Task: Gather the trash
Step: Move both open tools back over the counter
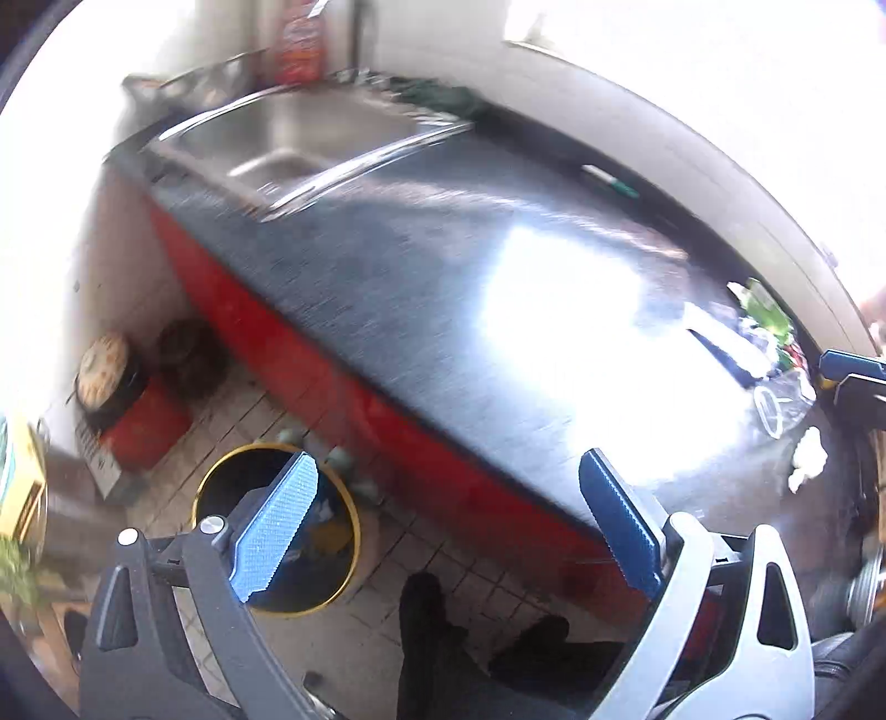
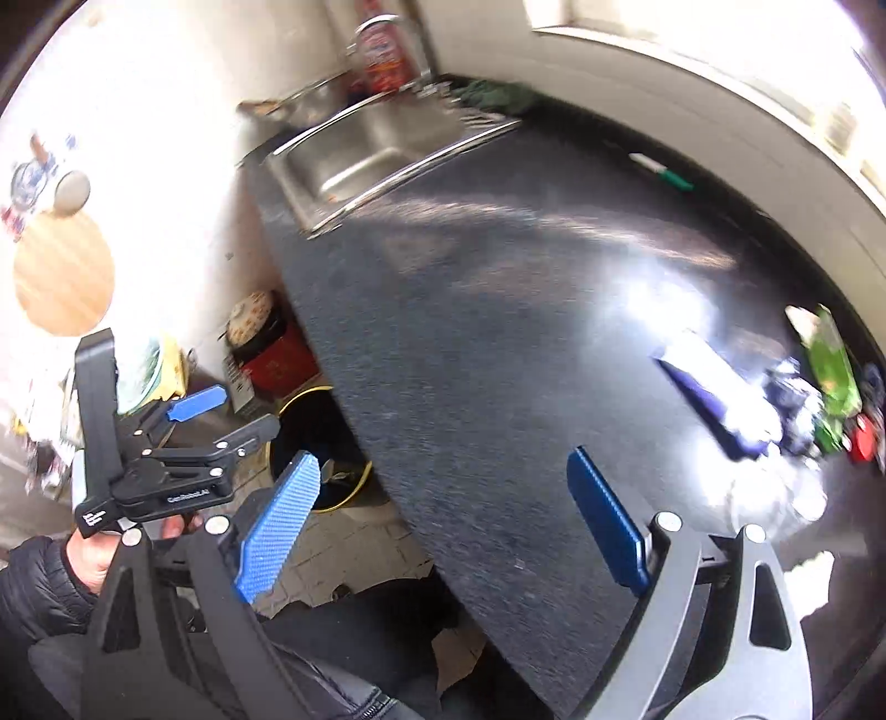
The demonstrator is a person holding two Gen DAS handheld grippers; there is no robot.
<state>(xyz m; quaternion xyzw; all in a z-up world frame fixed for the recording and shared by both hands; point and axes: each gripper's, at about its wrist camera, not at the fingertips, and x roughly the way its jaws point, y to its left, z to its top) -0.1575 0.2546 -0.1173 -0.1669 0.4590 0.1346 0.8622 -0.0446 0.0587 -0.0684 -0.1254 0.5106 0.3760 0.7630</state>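
Observation:
A pile of trash lies at the right end of the dark counter (image 2: 498,332): a green wrapper (image 2: 828,360), a blue-and-white packet (image 2: 720,387), a red bit (image 2: 864,443) and crumpled clear plastic (image 1: 781,410). The green wrapper also shows in the left wrist view (image 1: 767,310). A yellow-rimmed bin (image 1: 343,531) stands on the floor below the counter's front edge. My left gripper (image 1: 448,520) is open and empty over the counter edge and bin. My right gripper (image 2: 448,520) is open and empty above the counter, short of the trash. The left gripper also shows in the right wrist view (image 2: 183,432).
A steel sink (image 2: 365,149) sits at the counter's far end, with a red bottle (image 2: 382,50) behind it. A green-handled knife (image 2: 662,169) lies by the back wall. On the tiled floor stand a red box (image 1: 149,423) and a round cooker (image 1: 102,368).

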